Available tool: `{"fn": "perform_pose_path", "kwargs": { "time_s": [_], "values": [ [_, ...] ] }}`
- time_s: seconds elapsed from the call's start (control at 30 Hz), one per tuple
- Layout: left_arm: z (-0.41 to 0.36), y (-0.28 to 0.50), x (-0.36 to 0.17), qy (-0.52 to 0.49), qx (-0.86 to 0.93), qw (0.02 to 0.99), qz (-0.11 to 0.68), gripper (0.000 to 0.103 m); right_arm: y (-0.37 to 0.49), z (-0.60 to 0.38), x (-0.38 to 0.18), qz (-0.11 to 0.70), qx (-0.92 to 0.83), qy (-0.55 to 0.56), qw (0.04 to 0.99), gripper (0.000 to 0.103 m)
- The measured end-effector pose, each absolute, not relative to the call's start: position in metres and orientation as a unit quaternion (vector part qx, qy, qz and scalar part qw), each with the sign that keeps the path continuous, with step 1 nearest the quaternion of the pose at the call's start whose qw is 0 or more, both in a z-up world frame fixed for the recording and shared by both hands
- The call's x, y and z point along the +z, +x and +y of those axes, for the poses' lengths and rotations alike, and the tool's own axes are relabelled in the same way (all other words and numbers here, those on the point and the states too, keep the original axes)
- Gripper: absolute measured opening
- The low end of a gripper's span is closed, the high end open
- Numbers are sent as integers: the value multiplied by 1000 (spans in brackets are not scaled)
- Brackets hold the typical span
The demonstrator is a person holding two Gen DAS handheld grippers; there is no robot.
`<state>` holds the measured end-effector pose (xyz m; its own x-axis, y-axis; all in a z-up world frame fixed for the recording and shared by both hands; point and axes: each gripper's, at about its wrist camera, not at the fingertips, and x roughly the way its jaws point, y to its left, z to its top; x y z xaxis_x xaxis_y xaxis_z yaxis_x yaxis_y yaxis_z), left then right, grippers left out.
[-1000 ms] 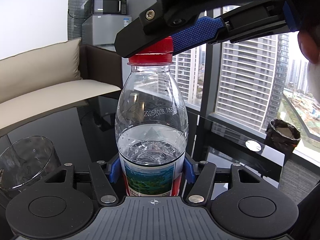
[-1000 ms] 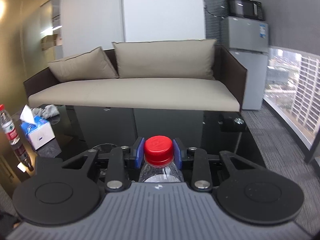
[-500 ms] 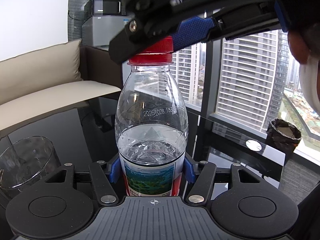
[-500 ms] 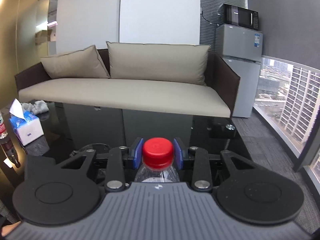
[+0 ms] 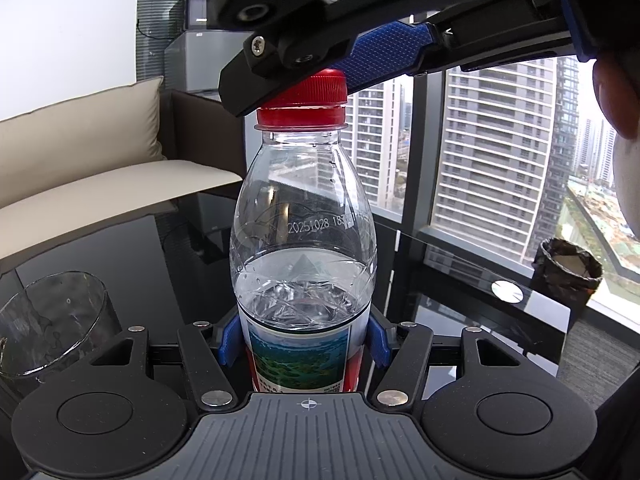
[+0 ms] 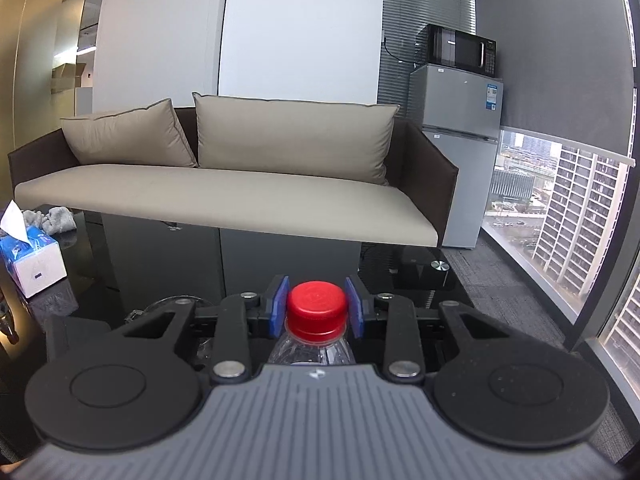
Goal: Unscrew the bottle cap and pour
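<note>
A clear plastic water bottle (image 5: 304,248), about half full, stands upright on the black glass table. My left gripper (image 5: 303,342) is shut on the bottle's labelled lower body. Its red cap (image 5: 308,94) sits on the neck. My right gripper (image 6: 316,306) comes in from above and is shut on the red cap (image 6: 317,304), with a blue pad on each side. In the left wrist view the right gripper's blue pad (image 5: 384,54) crosses over the cap. An empty clear glass (image 5: 48,320) stands at the left of the bottle.
A beige sofa (image 6: 224,192) stands behind the black glass table (image 6: 160,256). A tissue box (image 6: 30,256) lies at the table's left. A fridge with a microwave (image 6: 460,148) stands by the window. A black bin (image 5: 566,272) sits on the floor at right.
My right gripper has turned on the cap: its view has swung to the right across the room. A small gap now shows under the cap. The left gripper and the bottle have stayed still.
</note>
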<state>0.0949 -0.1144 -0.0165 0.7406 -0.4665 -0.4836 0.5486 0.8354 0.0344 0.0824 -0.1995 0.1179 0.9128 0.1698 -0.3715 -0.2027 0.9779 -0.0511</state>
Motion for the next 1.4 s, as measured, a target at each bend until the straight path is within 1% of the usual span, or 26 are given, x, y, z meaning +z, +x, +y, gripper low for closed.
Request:
{"fn": "perform_pose_path", "kwargs": {
  "time_s": [0.3, 0.6, 0.63, 0.77, 0.83, 0.97, 1.17, 1.27, 1.4],
  "values": [
    [-113, 95, -17, 83, -274, 929, 234, 56, 91, -228, 118, 182, 179, -21, 967, 32],
    [-115, 94, -18, 88, -275, 929, 231, 56, 100, -248, 117, 176, 264, -52, 947, 32],
    [-115, 94, -18, 89, -275, 929, 231, 56, 98, -246, 117, 174, 254, -52, 950, 32],
    [-116, 94, -18, 87, -272, 930, 231, 56, 85, -232, 116, 162, 211, -69, 962, 37],
    [-116, 93, -18, 87, -272, 930, 231, 57, 76, -224, 115, 154, 191, -84, 966, 38],
    [-116, 94, -18, 87, -273, 930, 232, 57, 76, -224, 116, 164, 176, -57, 969, 38],
    [-115, 94, -18, 87, -274, 929, 233, 56, 75, -222, 117, 160, 164, -37, 973, 38],
    [-114, 95, -17, 86, -274, 929, 234, 56, 75, -220, 118, 159, 156, -41, 974, 33],
    [-115, 95, -17, 87, -274, 929, 233, 57, 76, -221, 119, 162, 159, -44, 973, 33]
  ]
}}
